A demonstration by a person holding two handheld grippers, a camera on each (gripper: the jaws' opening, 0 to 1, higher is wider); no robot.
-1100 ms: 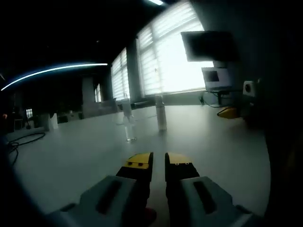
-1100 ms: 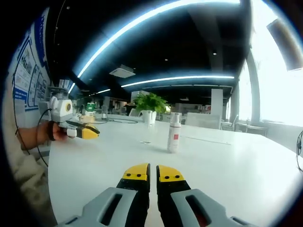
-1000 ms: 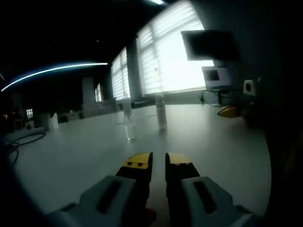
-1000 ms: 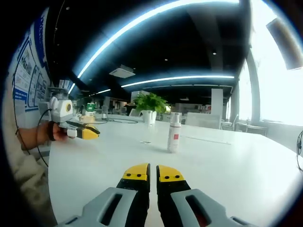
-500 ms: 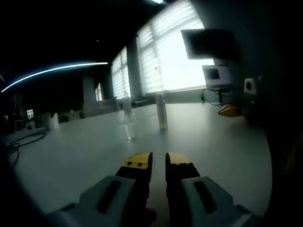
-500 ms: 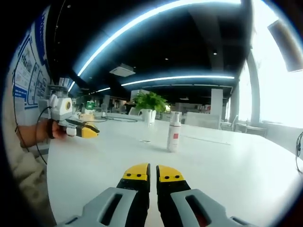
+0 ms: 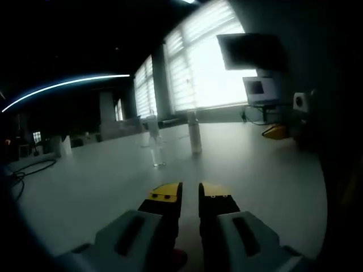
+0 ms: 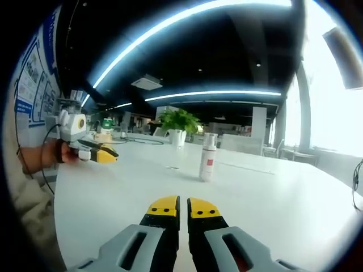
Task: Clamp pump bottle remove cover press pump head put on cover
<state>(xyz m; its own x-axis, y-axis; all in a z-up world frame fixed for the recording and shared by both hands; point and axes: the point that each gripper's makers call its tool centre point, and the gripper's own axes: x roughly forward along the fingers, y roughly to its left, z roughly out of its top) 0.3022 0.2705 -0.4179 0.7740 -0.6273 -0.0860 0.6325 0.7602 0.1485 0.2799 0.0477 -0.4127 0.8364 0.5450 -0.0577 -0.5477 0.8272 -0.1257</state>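
The pump bottle [image 8: 207,158] is white with a red label and stands upright near the middle of the white table [image 8: 272,204]; it appears as a pale bottle [image 7: 195,134] in the dim left gripper view. A small clear piece [image 8: 174,163] stands on the table just left of it, also seen in the left gripper view [image 7: 157,156]; whether it is the cover I cannot tell. My right gripper [image 8: 184,207] is shut on nothing, well short of the bottle. My left gripper [image 7: 190,194] is likewise shut, and it shows in a hand at the left [image 8: 97,153].
A potted plant [image 8: 180,123] stands behind the bottle. A cable [image 7: 25,169] lies on the table at the left. A monitor [image 7: 252,52] hangs by the bright windows. The right gripper's yellow tip [image 7: 275,132] shows at the table's far right.
Both views have drifted slightly. In the right gripper view the hand with the left gripper sits a little further left. The bottle and the clear piece have not moved.
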